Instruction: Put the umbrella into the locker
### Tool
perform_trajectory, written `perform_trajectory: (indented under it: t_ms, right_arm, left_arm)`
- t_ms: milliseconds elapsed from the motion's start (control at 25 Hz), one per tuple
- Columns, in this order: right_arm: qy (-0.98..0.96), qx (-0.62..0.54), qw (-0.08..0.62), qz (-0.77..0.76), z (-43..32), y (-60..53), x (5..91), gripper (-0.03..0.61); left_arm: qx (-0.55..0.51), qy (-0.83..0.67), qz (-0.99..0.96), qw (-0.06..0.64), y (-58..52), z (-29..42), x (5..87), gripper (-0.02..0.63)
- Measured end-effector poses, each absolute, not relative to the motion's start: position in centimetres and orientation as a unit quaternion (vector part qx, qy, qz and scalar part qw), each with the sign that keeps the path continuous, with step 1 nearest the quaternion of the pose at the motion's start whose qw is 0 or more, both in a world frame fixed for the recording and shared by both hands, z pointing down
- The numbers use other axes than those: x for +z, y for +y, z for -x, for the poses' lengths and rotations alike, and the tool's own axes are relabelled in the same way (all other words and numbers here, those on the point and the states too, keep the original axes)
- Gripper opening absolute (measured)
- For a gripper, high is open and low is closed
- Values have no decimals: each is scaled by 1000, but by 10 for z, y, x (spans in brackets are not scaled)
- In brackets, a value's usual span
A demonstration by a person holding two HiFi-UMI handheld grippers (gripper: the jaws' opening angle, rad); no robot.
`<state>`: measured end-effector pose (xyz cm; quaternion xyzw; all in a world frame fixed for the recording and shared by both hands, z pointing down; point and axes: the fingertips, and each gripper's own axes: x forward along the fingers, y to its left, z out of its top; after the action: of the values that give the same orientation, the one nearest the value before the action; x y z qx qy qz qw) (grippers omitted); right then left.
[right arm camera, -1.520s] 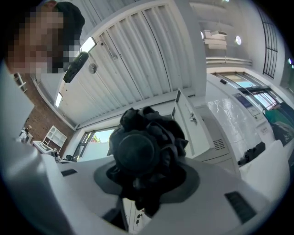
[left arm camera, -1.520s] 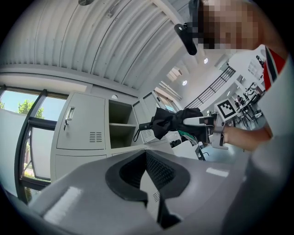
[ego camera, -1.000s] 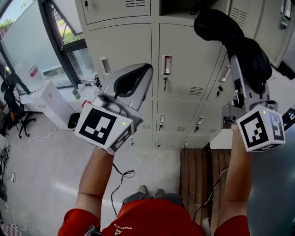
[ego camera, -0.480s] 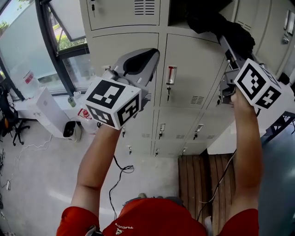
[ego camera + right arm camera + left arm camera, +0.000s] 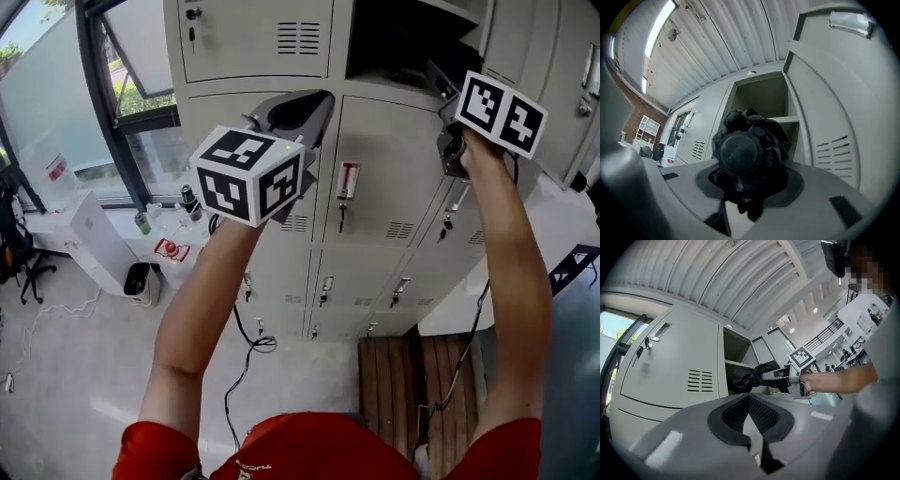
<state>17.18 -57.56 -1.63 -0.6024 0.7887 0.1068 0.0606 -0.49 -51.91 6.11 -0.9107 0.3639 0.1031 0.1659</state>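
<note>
The black folded umbrella [image 5: 745, 154] sits between the jaws of my right gripper [image 5: 749, 180], which is shut on it, with its round end cap pointing at the open locker compartment [image 5: 764, 98]. In the left gripper view the umbrella [image 5: 752, 377] is at the mouth of that compartment [image 5: 733, 350], with the right gripper [image 5: 787, 376] behind it. In the head view the right gripper [image 5: 439, 80] reaches up into the dark opening [image 5: 403, 42], and the umbrella is lost in the shadow. My left gripper [image 5: 302, 108] hovers in front of the neighbouring shut door, shut and holding nothing [image 5: 749, 397].
A bank of grey lockers fills the wall, with keys hanging in several doors [image 5: 340, 183]. The open compartment's door [image 5: 834, 117] swings out on the right. A window and a white box [image 5: 89, 230] stand at the left. A wooden pallet [image 5: 412, 375] and a cable lie on the floor.
Both grippers have risen and moved toward the lockers. The umbrella has gone from in front of the middle doors up to the mouth of the open top compartment.
</note>
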Motion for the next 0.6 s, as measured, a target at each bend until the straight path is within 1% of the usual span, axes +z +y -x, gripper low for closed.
perform_trajectory:
  t_ms: [280,600]
  right_arm:
    - [792,100,8,602,-167,-628,-23,170]
    - [787,82,-63,608,-167,-676,-19,170]
  left_arm:
    - [90,354,918,156,-547,-16,36,5]
    - [69,351,919,167,-571,-42,-1,5]
